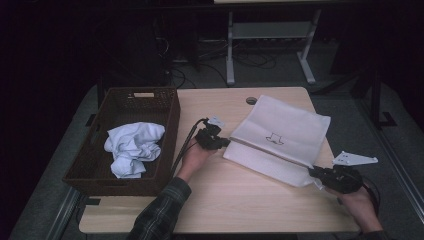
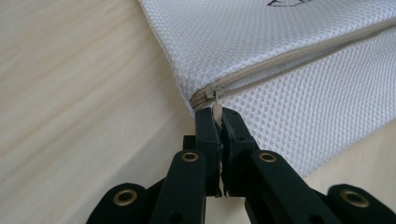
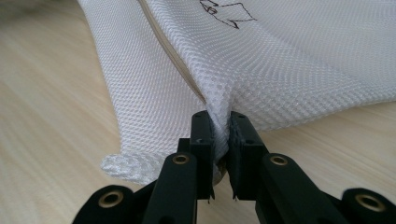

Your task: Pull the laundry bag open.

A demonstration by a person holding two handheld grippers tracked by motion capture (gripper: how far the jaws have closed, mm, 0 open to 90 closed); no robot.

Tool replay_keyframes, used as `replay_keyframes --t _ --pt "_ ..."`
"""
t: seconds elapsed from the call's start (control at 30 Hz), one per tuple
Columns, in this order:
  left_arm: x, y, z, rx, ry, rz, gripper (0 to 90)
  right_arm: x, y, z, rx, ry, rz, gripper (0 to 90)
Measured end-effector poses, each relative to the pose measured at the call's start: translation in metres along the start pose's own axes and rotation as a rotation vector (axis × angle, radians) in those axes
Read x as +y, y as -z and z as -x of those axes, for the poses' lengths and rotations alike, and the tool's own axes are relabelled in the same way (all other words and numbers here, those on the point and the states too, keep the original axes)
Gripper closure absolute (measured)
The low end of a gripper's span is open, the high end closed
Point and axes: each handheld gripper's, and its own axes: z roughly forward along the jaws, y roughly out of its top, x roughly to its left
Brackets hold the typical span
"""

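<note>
On the table [image 1: 235,195], left tool [image 2: 219,122] pinches the zipper pull [image 2: 216,103], right tool [image 3: 221,122] pinches the mesh bag [image 1: 285,131]; zipper looks closed, unzipping judged barely begun.

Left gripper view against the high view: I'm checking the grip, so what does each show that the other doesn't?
The left gripper view alone shows the zip pull pinched between the left gripper's shut jaws, at the closed end of the zip. The high view alone shows the basket with a crumpled cloth inside, and the right gripper clamped on the bag's other corner. Both show the white mesh bag lying on the wooden table.
</note>
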Motion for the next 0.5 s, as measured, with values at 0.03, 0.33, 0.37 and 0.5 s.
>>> replay_keyframes --t 0.03,0.33,0.37,0.5 --pt "0.003 -0.004 -0.001 0.001 -0.003 -0.002 86.9 0.000 0.000 0.003 -0.005 -0.005 0.000 80.9" --pt "0.026 -0.030 -0.008 0.013 -0.024 -0.015 86.8 -0.002 -0.009 0.023 -0.047 -0.042 -0.023 80.5" --pt "0.028 -0.032 -0.008 0.015 -0.022 -0.016 86.8 -0.002 -0.010 0.025 -0.053 -0.048 -0.026 80.4" --pt "0.033 -0.040 -0.010 0.018 -0.030 -0.024 86.6 -0.003 -0.014 0.031 -0.070 -0.052 -0.039 79.8"
